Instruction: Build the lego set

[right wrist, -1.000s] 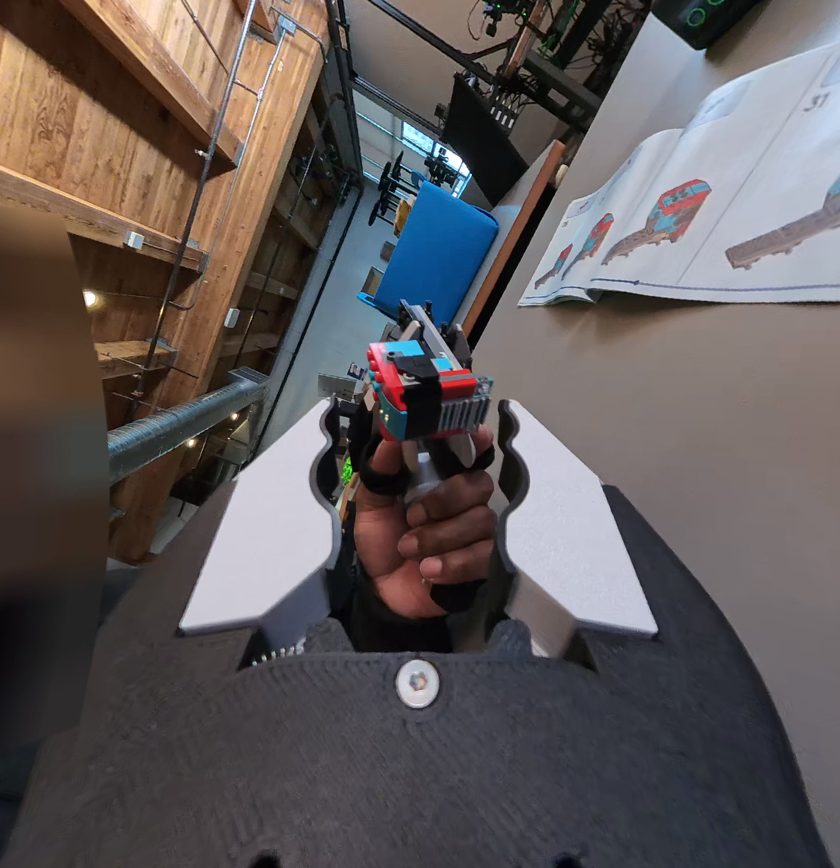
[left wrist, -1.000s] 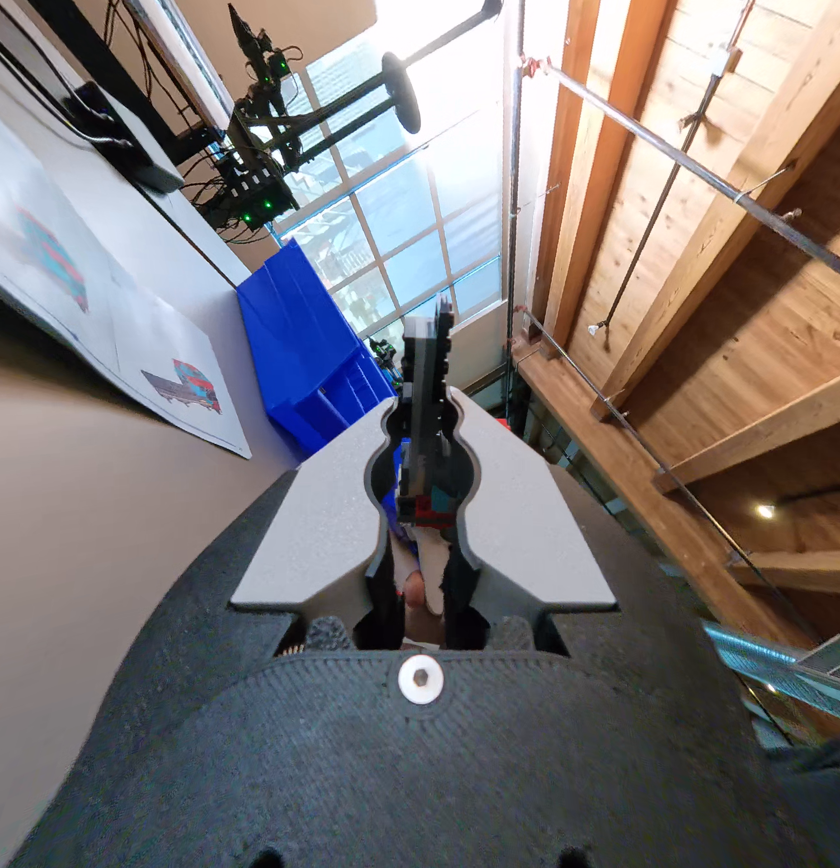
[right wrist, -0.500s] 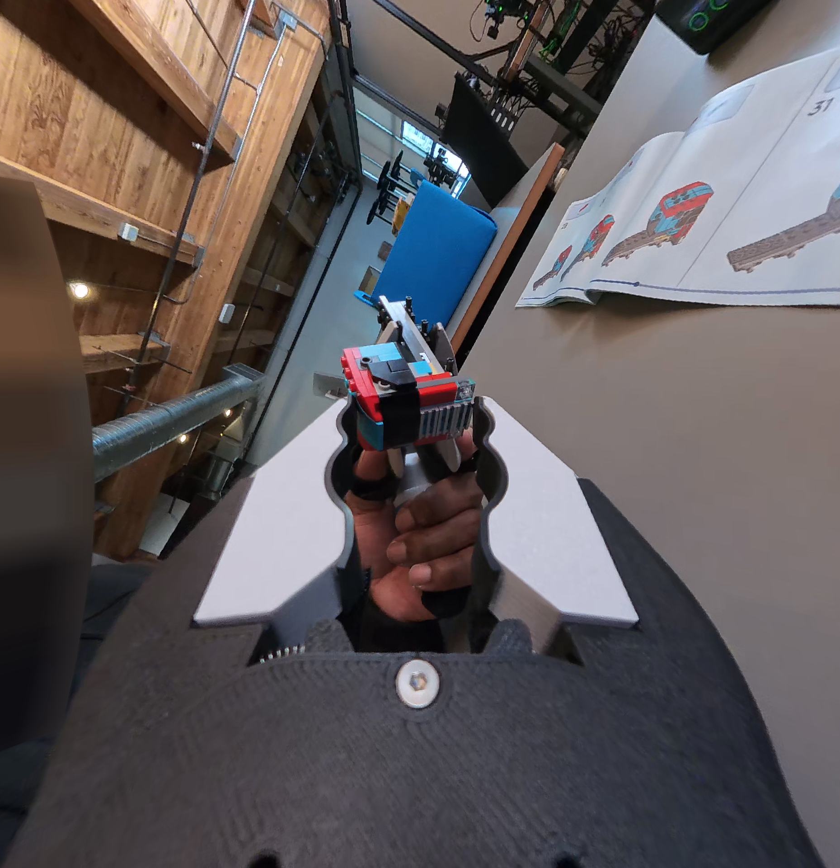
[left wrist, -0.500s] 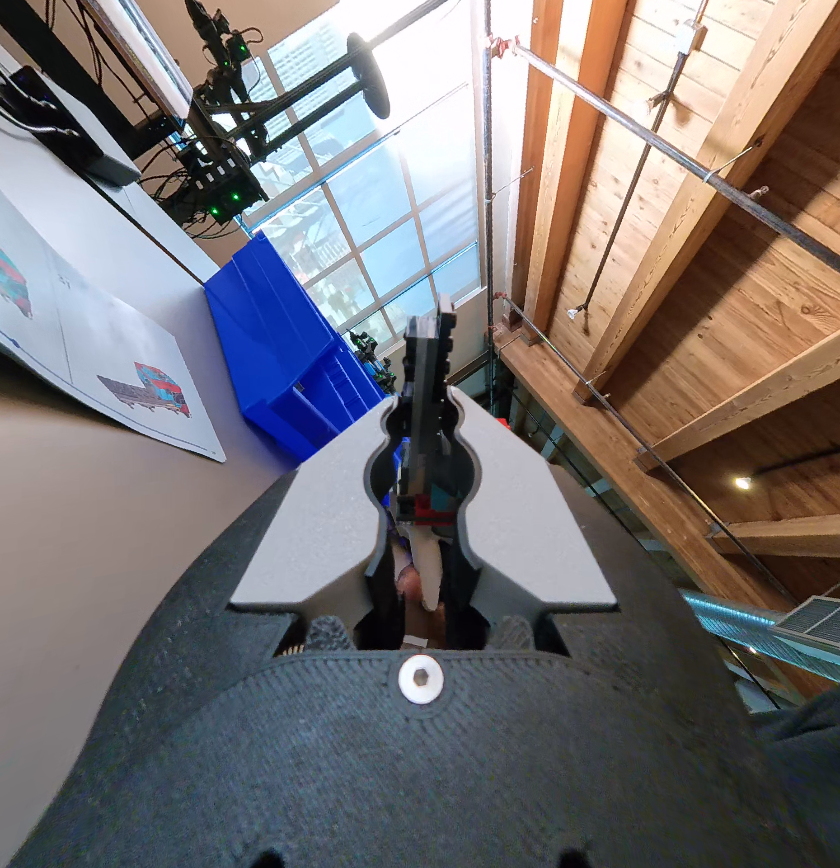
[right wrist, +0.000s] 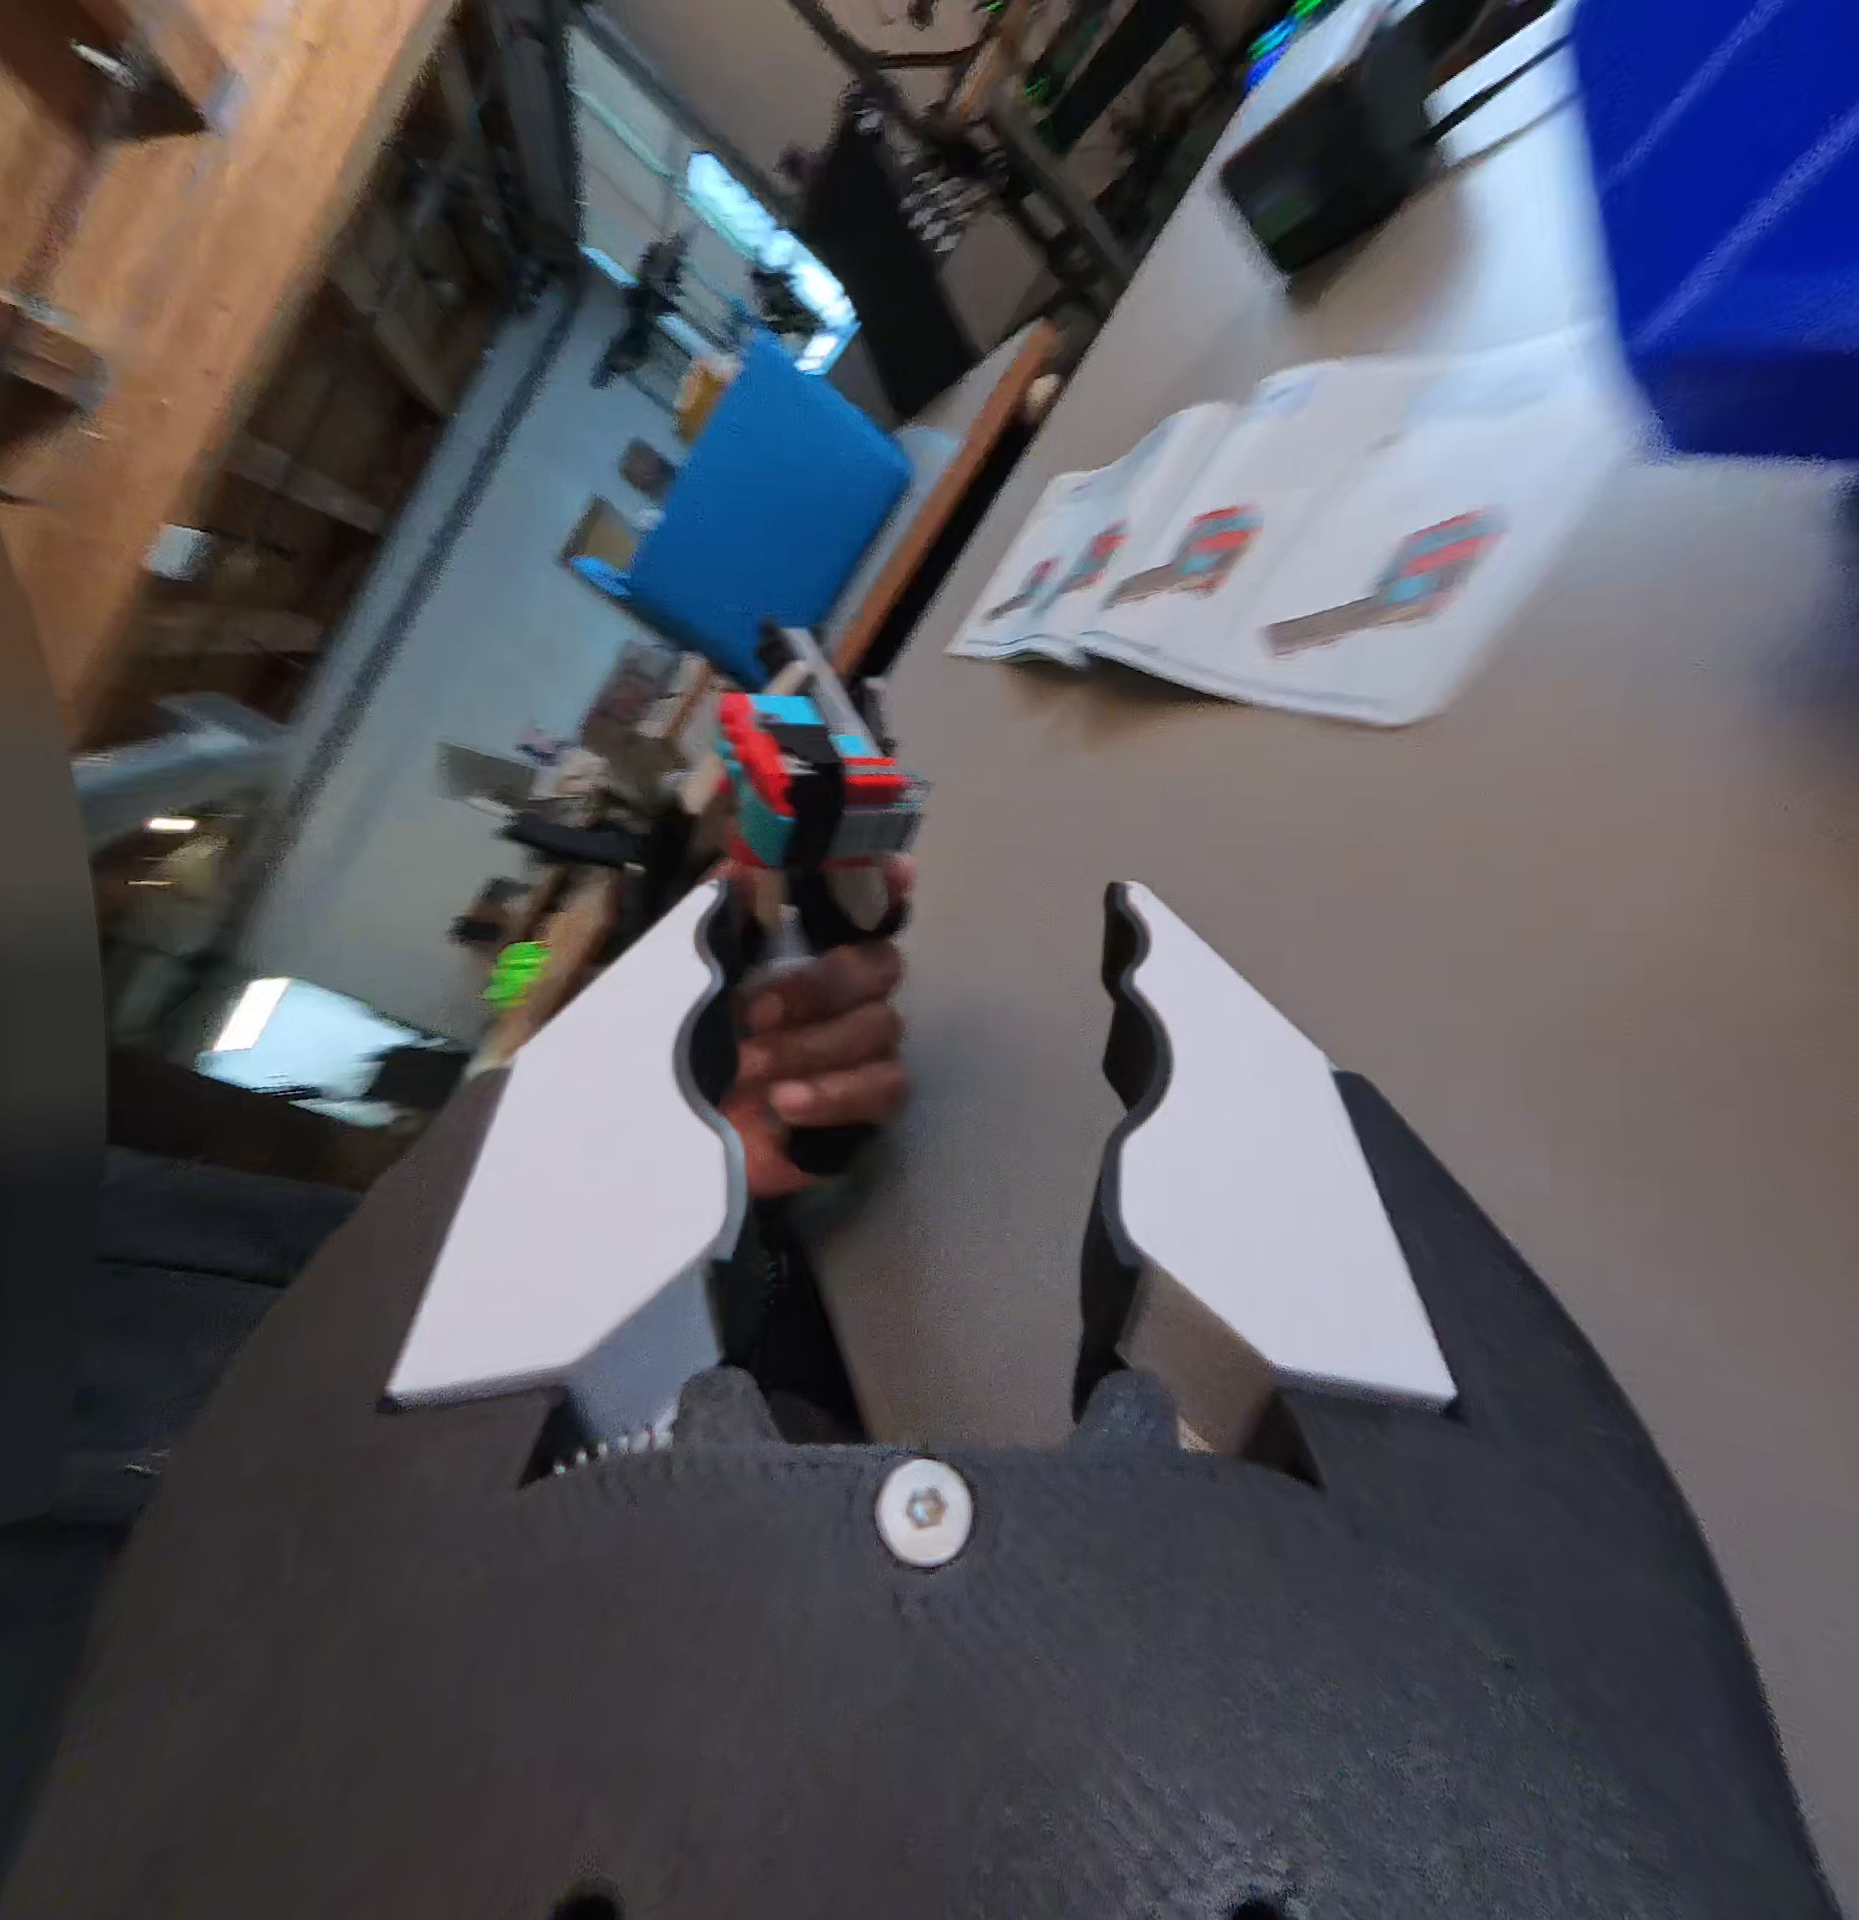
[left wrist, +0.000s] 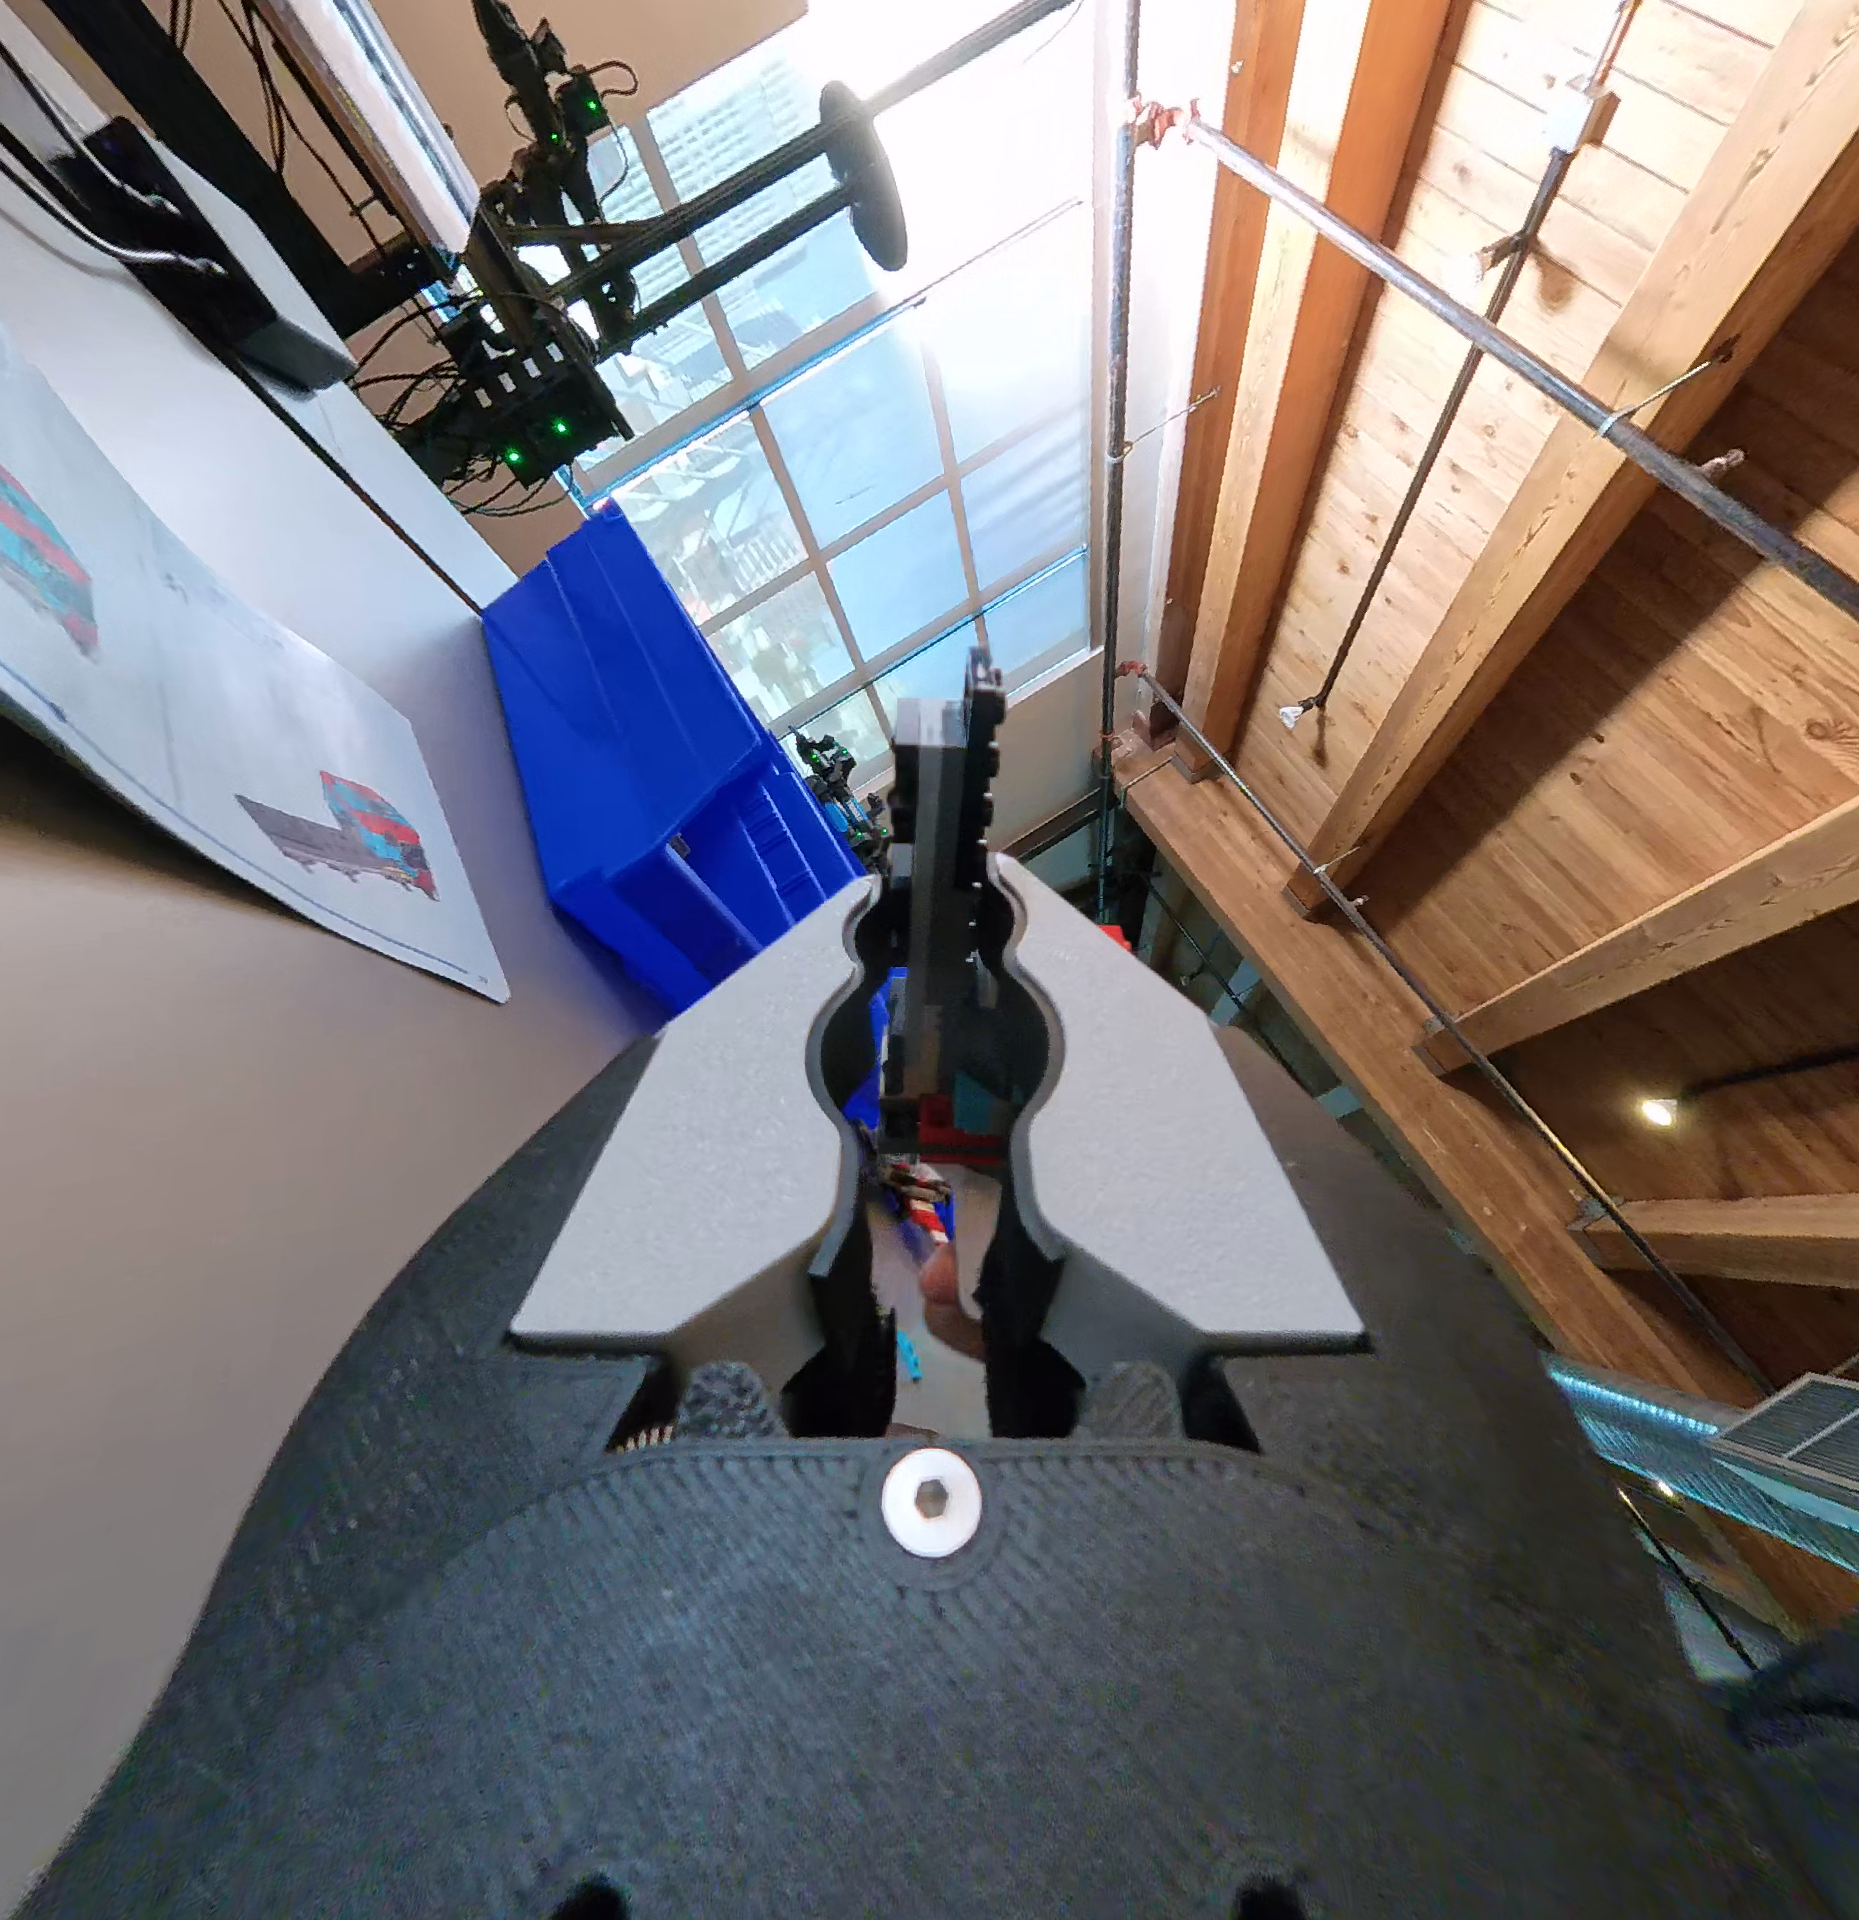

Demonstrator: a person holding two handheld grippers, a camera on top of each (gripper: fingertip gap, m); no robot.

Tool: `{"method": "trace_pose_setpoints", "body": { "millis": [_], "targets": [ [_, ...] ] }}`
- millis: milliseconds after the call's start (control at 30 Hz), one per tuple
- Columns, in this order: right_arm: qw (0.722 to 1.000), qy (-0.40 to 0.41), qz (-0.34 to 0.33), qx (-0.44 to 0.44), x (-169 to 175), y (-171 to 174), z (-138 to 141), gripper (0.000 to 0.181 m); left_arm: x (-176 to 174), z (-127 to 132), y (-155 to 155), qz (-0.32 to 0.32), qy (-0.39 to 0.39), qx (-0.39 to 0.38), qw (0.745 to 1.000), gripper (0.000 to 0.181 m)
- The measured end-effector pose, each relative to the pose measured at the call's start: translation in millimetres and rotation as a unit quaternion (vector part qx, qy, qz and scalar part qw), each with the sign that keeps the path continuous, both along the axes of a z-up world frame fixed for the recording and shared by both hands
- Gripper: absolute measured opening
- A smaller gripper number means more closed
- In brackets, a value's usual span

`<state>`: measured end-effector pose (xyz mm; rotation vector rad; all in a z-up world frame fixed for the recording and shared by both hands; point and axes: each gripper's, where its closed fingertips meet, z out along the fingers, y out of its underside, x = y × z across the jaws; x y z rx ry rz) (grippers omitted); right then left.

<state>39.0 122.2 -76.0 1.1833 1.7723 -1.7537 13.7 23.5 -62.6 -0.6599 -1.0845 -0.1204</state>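
Your lego model (left wrist: pixel 940 831) sits clamped edge-on in your left gripper (left wrist: pixel 935 914), held up off the table (left wrist: pixel 177 1195). In the left wrist view its long axis runs straight out along the fingers: a thin dark grey and black plate assembly, studs along one edge, with its far end reaching out past the fingertips. The red and teal block end lies back in the throat of the gripper, toward the camera. The two grey fingers (left wrist: pixel 717 1122) press in on the plate from both sides, so this gripper is closed on the model.

From the right wrist view you see the same model (right wrist: pixel 816 790) from its block end: one red, teal and black cab with a grey ribbed face toward the camera, and the pale plate running away behind it. It is blurred, so finer detail cannot be told. Below it your bare hand (right wrist: pixel 821 1049) wraps the handle of the left gripper.

Your right gripper (right wrist: pixel 909 904) stands wide apart with nothing between its fingers. The model is ahead of it and a little toward its left finger, not touching it.

There is one model in view. One open instruction booklet (right wrist: pixel 1278 582) lies flat on the table, well apart from the model; in the left wrist view it (left wrist: pixel 229 748) shows at the left edge. One blue bin (left wrist: pixel 634 790) stands just beyond the booklet, and a dark box (right wrist: pixel 1320 177) sits farther back on the table.
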Motion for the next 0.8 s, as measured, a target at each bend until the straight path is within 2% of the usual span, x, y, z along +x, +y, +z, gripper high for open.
{"method": "trace_pose_setpoints", "body": {
  "millis": [100,167,367,500,567,667,800],
  "targets": [
    [0.983,0.078,-0.077,0.149,-18,69,-24,0.054,0,-1,0,-0.004,-0.002,0.007,1.0,0.016],
    [0.96,0.108,-0.09,0.244,-16,102,-42,0.048,0,-2,4,-0.013,-0.005,0.006,1.0,0.016],
    [0.92,0.119,-0.109,0.358,0,163,-64,0.037,1,-7,17,-0.033,-0.013,-0.003,0.999,0.016],
    [0.919,0.102,-0.127,0.36,5,193,-66,0.033,2,-8,20,-0.04,-0.015,-0.005,0.999,0.016],
    [0.908,0.089,-0.124,0.39,11,206,-73,0.033,2,-9,22,-0.044,-0.016,-0.006,0.999,0.016],
    [0.903,0.064,-0.112,0.409,25,207,-85,0.035,2,-11,23,-0.048,-0.02,-0.008,0.999,0.016],
    [0.886,0.057,-0.135,0.44,33,201,-99,0.042,2,-13,25,-0.051,-0.028,-0.006,0.998,0.016]
  ]
}}
